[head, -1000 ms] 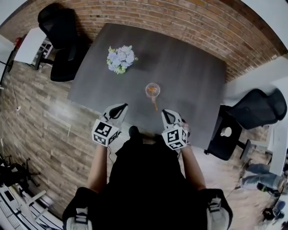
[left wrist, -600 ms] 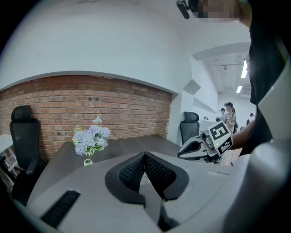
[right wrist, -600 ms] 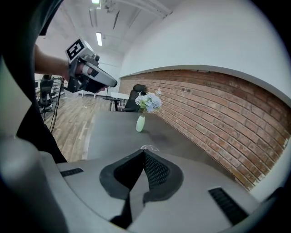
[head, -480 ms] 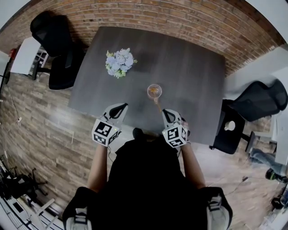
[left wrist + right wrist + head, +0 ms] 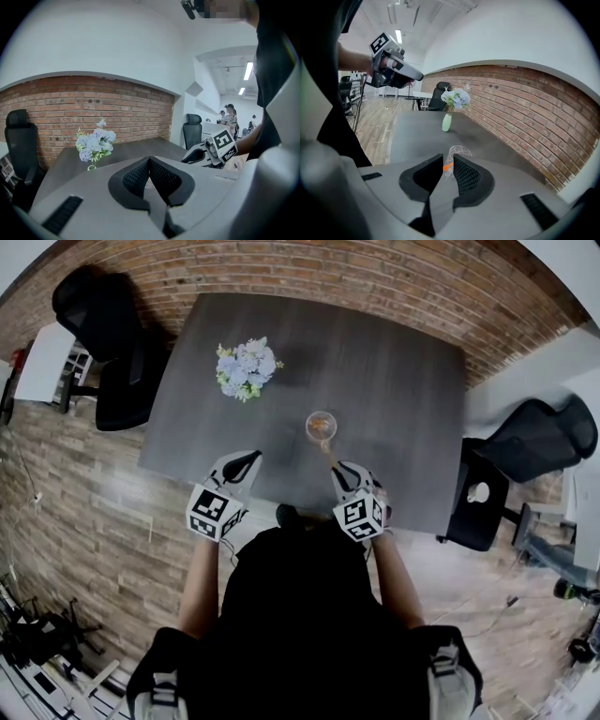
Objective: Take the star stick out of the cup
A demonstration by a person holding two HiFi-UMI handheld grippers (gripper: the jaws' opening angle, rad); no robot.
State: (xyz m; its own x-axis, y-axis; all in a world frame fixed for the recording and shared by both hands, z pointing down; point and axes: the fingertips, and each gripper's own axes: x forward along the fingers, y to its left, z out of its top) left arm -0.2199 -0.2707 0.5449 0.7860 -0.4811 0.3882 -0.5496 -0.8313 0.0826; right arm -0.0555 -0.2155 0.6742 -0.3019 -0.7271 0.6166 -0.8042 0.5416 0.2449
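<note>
Head view: the cup is seen mid-tabletop, the star stick leaned over its near rim. The right claw is held slightly apart, lined up on the stick, presumably for a pinch. The left claw, pressed together and empty, is held aside.

Clear cup upright on the dark table, nearer its front edge. Thin orange stick standing in it, leaning out over the rim toward that edge; star end not made out.
</note>
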